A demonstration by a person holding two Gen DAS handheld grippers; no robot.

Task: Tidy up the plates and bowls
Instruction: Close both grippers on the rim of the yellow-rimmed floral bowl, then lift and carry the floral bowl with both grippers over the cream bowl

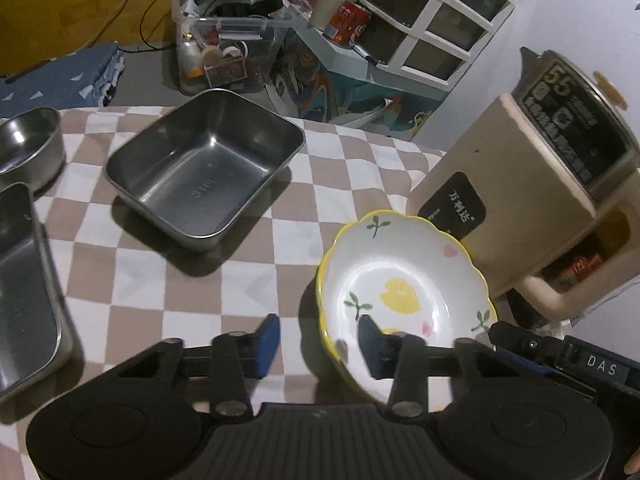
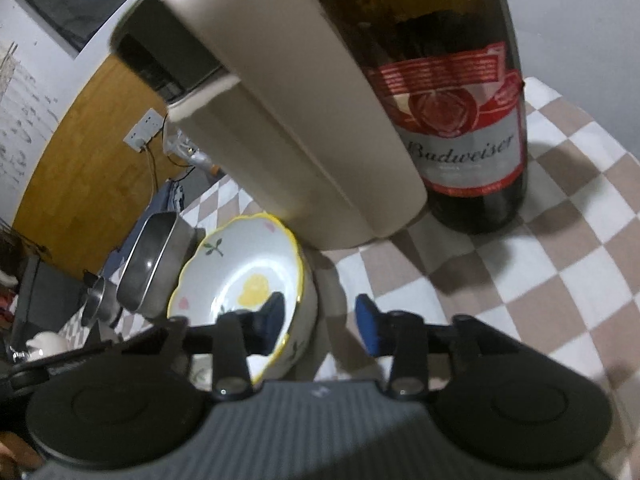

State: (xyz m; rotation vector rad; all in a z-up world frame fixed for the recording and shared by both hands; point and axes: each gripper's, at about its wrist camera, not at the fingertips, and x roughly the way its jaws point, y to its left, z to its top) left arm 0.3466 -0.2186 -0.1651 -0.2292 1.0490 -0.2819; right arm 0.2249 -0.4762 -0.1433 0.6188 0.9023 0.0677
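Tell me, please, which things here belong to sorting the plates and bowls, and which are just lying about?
For the job: flowered bowl, rectangular steel tray, round steel bowl, second steel tray.

Lying about: beige kettle, beer bottle, clear storage box, white drawer unit.

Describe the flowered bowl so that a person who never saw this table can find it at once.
Find the tall beige kettle at the edge of the checkered tablecloth. The bowl sits just in front of its base. It is the only white dish, with a wavy yellow rim and painted flowers; the other dishes are plain steel.
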